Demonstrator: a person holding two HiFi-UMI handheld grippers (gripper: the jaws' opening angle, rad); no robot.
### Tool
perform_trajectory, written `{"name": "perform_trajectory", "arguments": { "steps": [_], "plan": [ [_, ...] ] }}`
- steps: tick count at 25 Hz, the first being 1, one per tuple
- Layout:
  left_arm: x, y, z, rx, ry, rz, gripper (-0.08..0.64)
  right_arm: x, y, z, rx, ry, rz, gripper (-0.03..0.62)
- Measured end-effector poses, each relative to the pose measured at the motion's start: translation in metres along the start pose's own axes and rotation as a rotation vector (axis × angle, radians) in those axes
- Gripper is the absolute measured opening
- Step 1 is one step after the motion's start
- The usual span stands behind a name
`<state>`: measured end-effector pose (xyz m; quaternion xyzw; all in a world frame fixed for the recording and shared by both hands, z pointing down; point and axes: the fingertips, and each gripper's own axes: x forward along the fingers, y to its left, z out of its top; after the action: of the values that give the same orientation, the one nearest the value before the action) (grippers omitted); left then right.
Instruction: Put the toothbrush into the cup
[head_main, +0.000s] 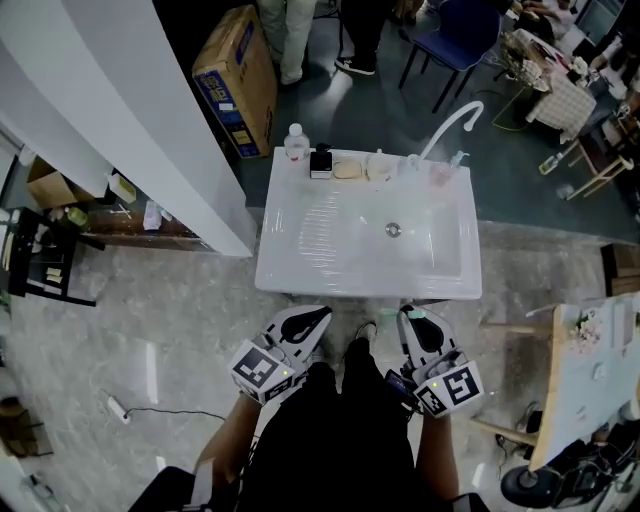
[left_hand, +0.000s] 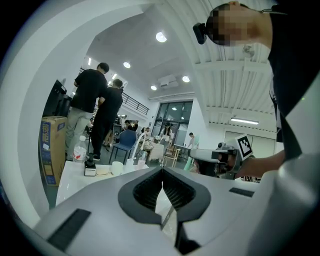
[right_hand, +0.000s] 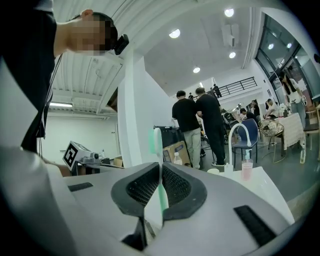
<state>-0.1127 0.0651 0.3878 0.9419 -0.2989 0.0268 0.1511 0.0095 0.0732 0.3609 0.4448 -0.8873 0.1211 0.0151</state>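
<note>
A white sink (head_main: 300, 260) stands ahead of me on the grey floor. Along its back edge, near the white faucet (head_main: 455, 125), sits a small white cup (head_main: 378, 168), which also shows as the cup (left_hand: 117, 167) in the left gripper view and the cup (right_hand: 213, 171) in the right gripper view. My right gripper (head_main: 412, 315) is shut on a green and white toothbrush (right_hand: 156, 141), whose head sticks up past the jaws. My left gripper (head_main: 318, 318) is shut with nothing in it. Both are held level, just short of the sink's front edge.
On the sink's back edge are a water bottle (head_main: 295, 143), a black holder (head_main: 321, 162), a soap bar (head_main: 348, 170) and a pink dispenser (right_hand: 247, 170). A white partition (head_main: 130, 120) and cardboard box (head_main: 238, 80) stand left. People and a blue chair (head_main: 455, 35) are behind.
</note>
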Motion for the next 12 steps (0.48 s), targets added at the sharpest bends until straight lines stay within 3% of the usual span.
{"name": "perform_trajectory", "arguments": {
  "steps": [9, 12],
  "plan": [
    [0.054, 0.01, 0.04, 0.065, -0.026, -0.002, 0.01, 0.046, -0.032, 0.019, -0.033, -0.025, 0.089, 0.031],
    [0.071, 0.02, 0.049, 0.089, 0.023, 0.022, 0.011, 0.058, -0.048, 0.028, -0.026, -0.042, 0.117, 0.031]
  ]
}}
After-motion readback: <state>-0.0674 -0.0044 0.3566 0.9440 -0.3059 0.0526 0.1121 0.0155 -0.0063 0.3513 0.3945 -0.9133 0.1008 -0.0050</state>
